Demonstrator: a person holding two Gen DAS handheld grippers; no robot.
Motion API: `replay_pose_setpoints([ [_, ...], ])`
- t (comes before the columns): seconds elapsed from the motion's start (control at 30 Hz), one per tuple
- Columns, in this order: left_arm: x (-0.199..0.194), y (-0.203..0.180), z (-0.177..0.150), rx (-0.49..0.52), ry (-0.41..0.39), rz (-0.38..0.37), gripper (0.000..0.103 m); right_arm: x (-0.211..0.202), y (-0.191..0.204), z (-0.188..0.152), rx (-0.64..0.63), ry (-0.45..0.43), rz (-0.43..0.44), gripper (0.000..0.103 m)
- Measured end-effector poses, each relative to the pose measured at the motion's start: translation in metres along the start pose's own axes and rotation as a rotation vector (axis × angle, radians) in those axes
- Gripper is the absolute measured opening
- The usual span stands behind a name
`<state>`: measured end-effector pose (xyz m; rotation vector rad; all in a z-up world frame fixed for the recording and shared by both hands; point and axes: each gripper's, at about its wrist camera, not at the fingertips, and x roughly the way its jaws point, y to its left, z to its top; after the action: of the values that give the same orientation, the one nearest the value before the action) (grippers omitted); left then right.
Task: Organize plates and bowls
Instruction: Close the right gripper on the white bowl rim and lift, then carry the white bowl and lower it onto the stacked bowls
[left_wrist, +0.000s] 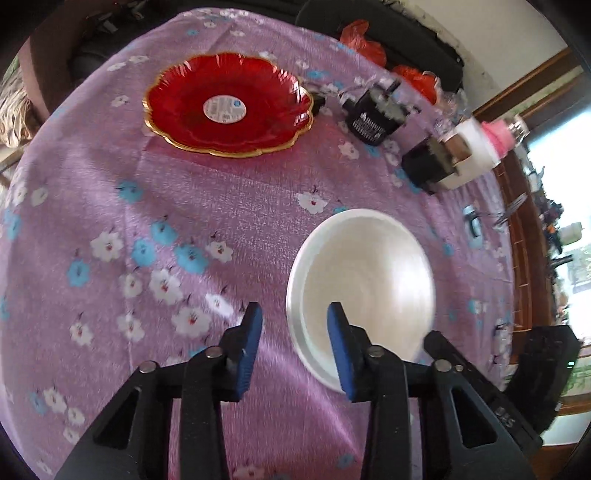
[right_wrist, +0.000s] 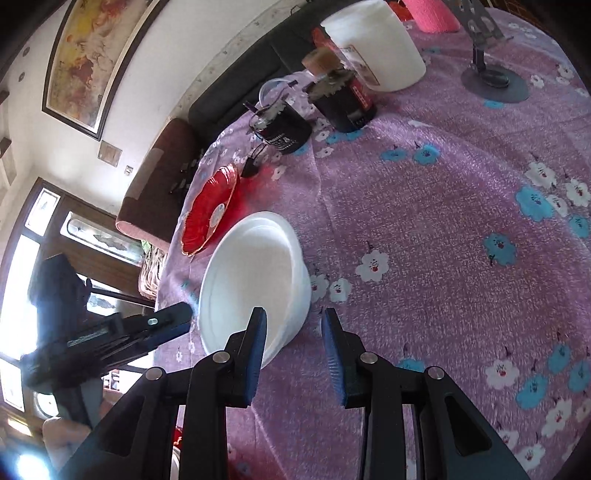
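White bowl (left_wrist: 362, 280) rim between left tool (left_wrist: 295, 347) fingers

A home living room: a framed painting (right_wrist: 83, 55) on the wall, a dark sofa (right_wrist: 236, 92) behind a table with flowered tablecloth (right_wrist: 424, 221), wooden window frames (left_wrist: 524, 236).

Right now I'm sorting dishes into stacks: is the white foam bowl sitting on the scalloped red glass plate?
No, the white foam bowl rests on the purple floral tablecloth, apart from the red glass plate.

Bowl (left_wrist: 364, 284) nearer, plate (left_wrist: 227, 105) beyond (both on tablecloth (left_wrist: 184, 221))
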<state>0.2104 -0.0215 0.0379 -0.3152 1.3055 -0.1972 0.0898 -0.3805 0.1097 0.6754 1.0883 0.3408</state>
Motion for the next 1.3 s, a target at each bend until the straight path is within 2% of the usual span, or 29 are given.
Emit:
replay_pose_setpoints([
  [0.07, 0.012, -0.005, 0.001, 0.013, 0.016, 0.015, 0.022, 0.004, -0.002, 0.001, -0.004, 0.001, 0.005, 0.026],
  [0.13, 0.02, -0.011, -0.001, 0.032, 0.034, 0.027, 0.012, 0.008, 0.0, 0.001, -0.016, 0.01, 0.012, 0.012],
  [0.27, 0.011, -0.022, -0.008, 0.071, 0.015, 0.047, 0.011, 0.005, 0.003, -0.001, -0.043, -0.002, -0.017, 0.012],
  [0.5, -0.047, -0.03, -0.028, 0.104, -0.084, 0.017, 0.011, -0.036, 0.03, -0.009, -0.098, -0.066, 0.036, 0.011],
  [0.73, -0.116, -0.026, -0.084, 0.141, -0.218, 0.001, 0.012, -0.082, 0.067, -0.042, -0.175, -0.088, 0.127, 0.011],
  [0.97, -0.166, -0.002, -0.146, 0.145, -0.334, -0.037, 0.012, -0.114, 0.102, -0.098, -0.274, -0.088, 0.2, 0.011],
  [1.13, -0.182, 0.022, -0.196, 0.149, -0.394, -0.035, 0.012, -0.118, 0.117, -0.136, -0.336, -0.064, 0.209, 0.012],
  [1.3, -0.174, 0.045, -0.237, 0.136, -0.403, -0.022, 0.012, -0.106, 0.121, -0.169, -0.389, -0.008, 0.188, 0.012],
])
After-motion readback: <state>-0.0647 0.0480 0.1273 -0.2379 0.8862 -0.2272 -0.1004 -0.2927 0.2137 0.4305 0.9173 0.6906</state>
